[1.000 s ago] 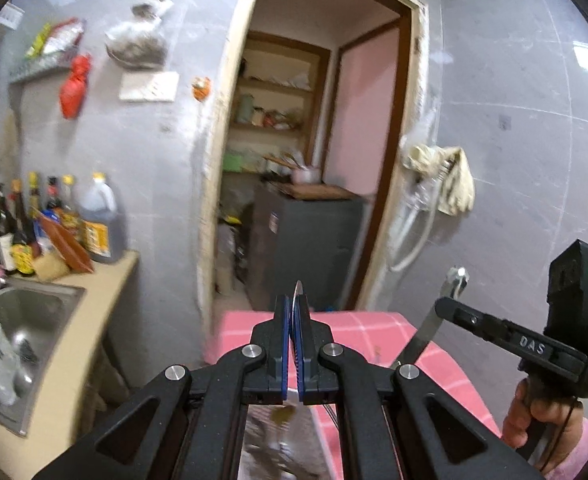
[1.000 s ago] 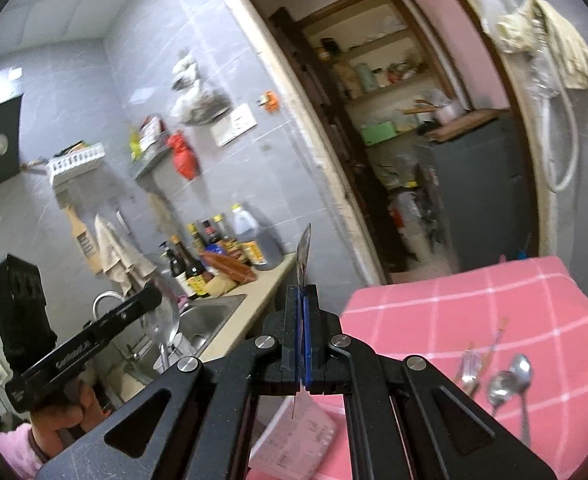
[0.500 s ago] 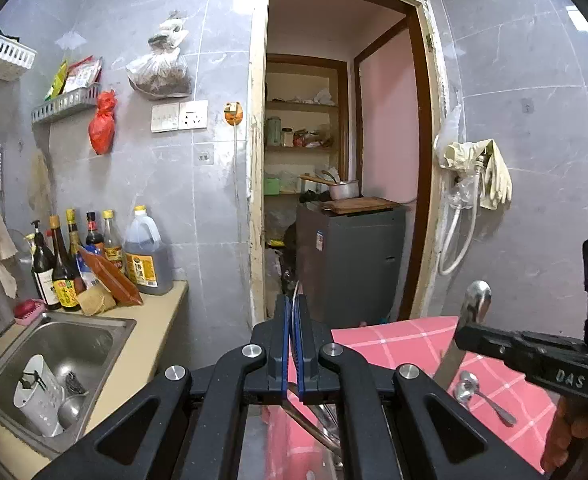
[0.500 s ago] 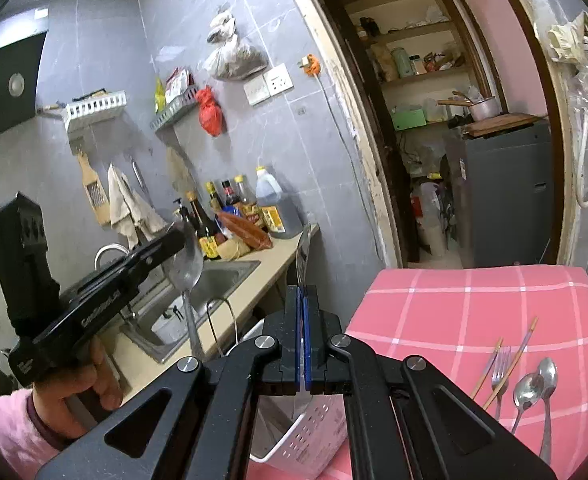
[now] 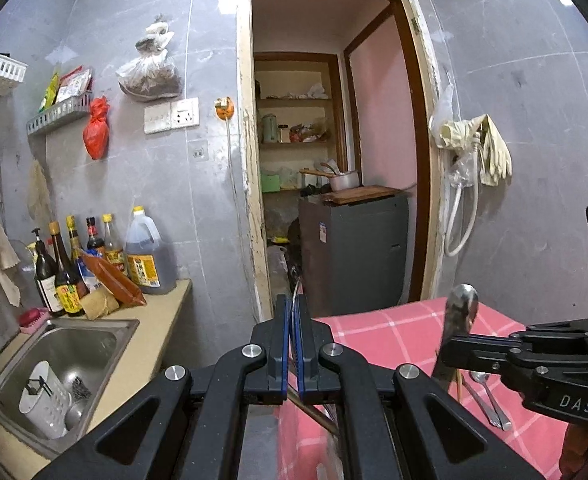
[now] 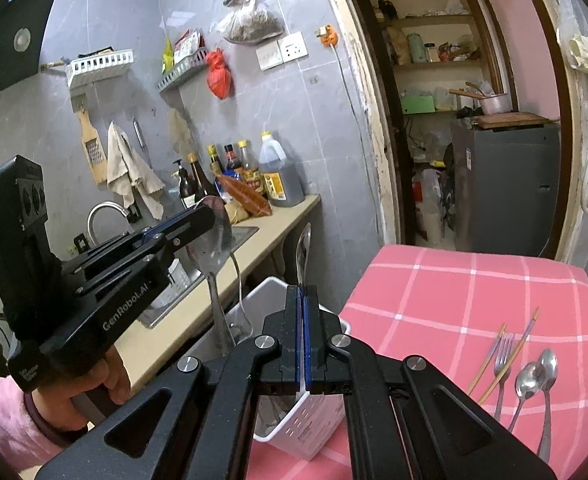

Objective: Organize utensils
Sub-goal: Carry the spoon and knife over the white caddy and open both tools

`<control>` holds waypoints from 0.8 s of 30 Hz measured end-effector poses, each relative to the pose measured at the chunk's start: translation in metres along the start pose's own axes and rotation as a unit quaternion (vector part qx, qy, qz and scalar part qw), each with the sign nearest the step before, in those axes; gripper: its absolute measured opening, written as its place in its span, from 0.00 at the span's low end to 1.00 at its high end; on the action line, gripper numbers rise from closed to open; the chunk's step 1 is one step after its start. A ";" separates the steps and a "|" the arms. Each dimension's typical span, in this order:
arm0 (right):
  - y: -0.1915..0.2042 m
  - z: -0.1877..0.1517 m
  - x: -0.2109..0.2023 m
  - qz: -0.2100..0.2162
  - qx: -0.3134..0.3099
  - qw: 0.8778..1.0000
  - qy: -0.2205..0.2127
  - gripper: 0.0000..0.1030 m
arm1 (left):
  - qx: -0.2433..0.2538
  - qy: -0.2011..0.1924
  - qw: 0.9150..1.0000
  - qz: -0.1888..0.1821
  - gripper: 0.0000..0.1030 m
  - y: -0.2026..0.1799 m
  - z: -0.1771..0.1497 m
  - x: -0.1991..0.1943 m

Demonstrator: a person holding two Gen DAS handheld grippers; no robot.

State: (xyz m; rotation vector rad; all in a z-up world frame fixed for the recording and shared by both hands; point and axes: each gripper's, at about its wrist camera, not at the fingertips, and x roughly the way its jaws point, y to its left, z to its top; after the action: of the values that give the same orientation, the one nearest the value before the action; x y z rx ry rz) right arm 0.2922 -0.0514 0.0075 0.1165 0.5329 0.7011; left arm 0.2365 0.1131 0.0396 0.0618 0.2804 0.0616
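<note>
Above the white slotted plastic basket (image 6: 294,436), left gripper (image 6: 209,216) and right gripper (image 6: 303,296) each clamp a steel spoon; two spoons (image 6: 534,376), fork (image 6: 502,350) and chopsticks (image 6: 510,352) remain beside it.

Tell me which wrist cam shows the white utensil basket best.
Right wrist. The white utensil basket sits at the pink table's left edge, its slotted wall and open top visible, though the right gripper covers its middle. The left wrist view shows no recognisable part of it.
</note>
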 end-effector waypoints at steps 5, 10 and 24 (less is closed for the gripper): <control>0.001 -0.005 0.004 -0.003 0.000 1.000 0.009 0.02 | -0.007 0.011 1.000 -0.008 0.03 -0.001 -0.007 0.000; 0.000 -0.007 0.006 -0.004 0.004 1.000 0.014 0.02 | -0.008 0.016 1.000 -0.020 0.03 -0.003 -0.008 -0.004; -0.012 -0.004 -0.014 -0.027 0.025 0.999 -0.012 0.30 | -0.102 0.054 0.989 -0.093 0.25 0.011 -0.020 -0.006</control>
State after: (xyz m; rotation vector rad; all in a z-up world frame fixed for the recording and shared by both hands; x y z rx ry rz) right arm 0.2883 -0.0693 0.0068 0.1559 0.5290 0.6336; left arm 0.2251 0.1246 0.0232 -0.1705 0.3851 -0.0921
